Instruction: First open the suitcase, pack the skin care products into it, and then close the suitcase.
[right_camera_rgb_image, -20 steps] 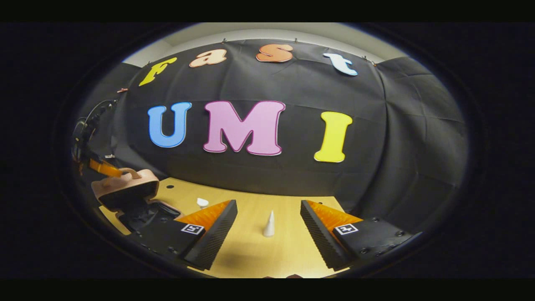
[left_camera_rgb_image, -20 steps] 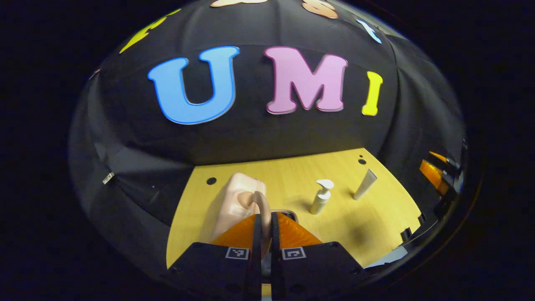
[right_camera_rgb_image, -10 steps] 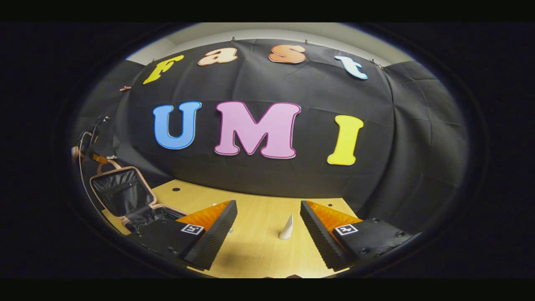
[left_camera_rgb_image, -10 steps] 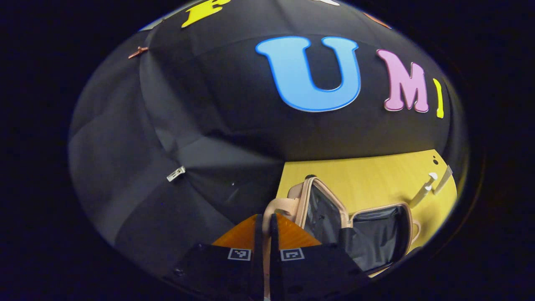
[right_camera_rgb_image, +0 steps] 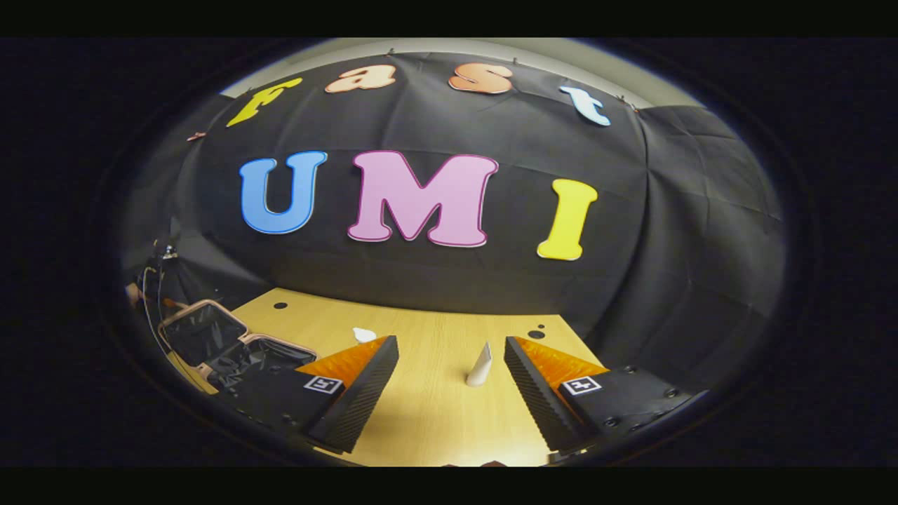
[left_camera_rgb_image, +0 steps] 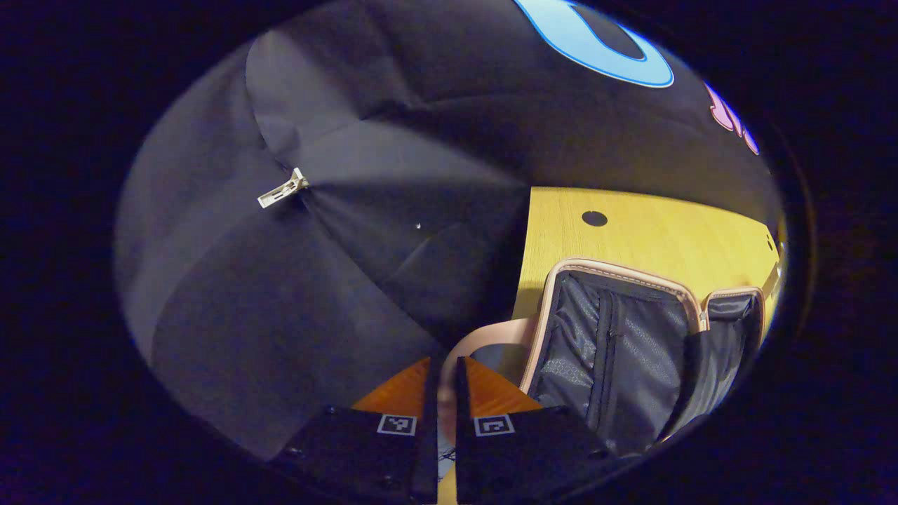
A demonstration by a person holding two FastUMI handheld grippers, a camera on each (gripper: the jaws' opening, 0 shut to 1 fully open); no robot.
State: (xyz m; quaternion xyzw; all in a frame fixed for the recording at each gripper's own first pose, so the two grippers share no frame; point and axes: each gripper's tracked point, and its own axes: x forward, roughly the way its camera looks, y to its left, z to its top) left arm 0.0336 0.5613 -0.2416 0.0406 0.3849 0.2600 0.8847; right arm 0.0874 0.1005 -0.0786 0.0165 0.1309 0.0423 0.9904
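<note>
In the left gripper view my left gripper (left_camera_rgb_image: 443, 366) is shut on the pink handle (left_camera_rgb_image: 484, 334) of the suitcase lid. The lid (left_camera_rgb_image: 610, 337) is swung open and shows its black lining with a zipped mesh pocket; the base half (left_camera_rgb_image: 726, 330) lies beyond it. In the right gripper view the open suitcase (right_camera_rgb_image: 200, 331) sits far to the left on the table. My right gripper (right_camera_rgb_image: 449, 382) is open above the table, with a white tube (right_camera_rgb_image: 480, 365) standing on its cap between and beyond the fingers. A white pump top (right_camera_rgb_image: 363, 334) peeks over the left finger.
The wooden table (right_camera_rgb_image: 428, 421) has small round holes (left_camera_rgb_image: 594, 218) near its back corners. Black cloth walls stand close behind and to the left of the table. The table's left edge (left_camera_rgb_image: 523, 280) runs right beside the open lid.
The suitcase lid has swung from half raised to fully open, carried leftward and down by my left gripper on its handle. The right gripper has barely shifted.
</note>
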